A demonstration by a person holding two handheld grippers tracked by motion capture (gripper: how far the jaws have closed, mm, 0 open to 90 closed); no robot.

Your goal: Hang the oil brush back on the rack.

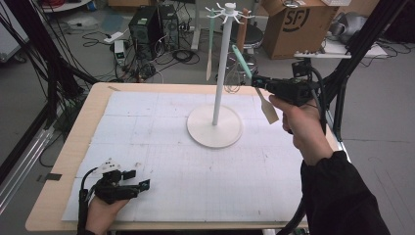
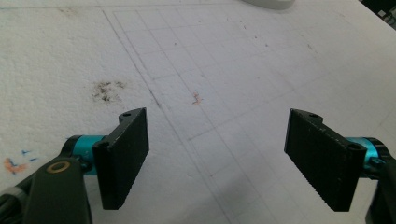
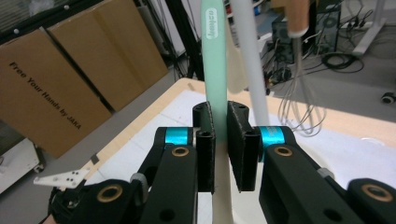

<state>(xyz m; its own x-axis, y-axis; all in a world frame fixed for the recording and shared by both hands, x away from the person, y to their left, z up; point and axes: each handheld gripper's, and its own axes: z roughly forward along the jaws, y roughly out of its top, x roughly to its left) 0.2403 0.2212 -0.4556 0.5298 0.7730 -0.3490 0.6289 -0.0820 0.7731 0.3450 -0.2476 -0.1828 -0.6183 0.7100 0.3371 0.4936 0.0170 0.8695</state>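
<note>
Spatula (image 1: 254, 88) aslant in the clenched right gripper (image 1: 258, 82), mint handle up-left, blade down-right; left gripper (image 1: 142, 185) released.

Light looks dim and even to me, shadows soft. High view is grainy. My right gripper view blurs close in; far background stays soft.

Your right gripper (image 1: 259, 83) is black and boxy, with a thick black cable looping off its back and a small black block on top; your right arm wears a black sleeve (image 1: 337, 196). Your left gripper (image 1: 139, 186), nearer the counter's (image 1: 63, 161) front edge, carries a grey three-cornered plate (image 1: 105, 166). Both grippers have flat black ribbed pads (image 2: 126, 156), turquoise metal collars (image 3: 177, 136), brass-ringed pivot holes and small screw holes at the tips.
</note>
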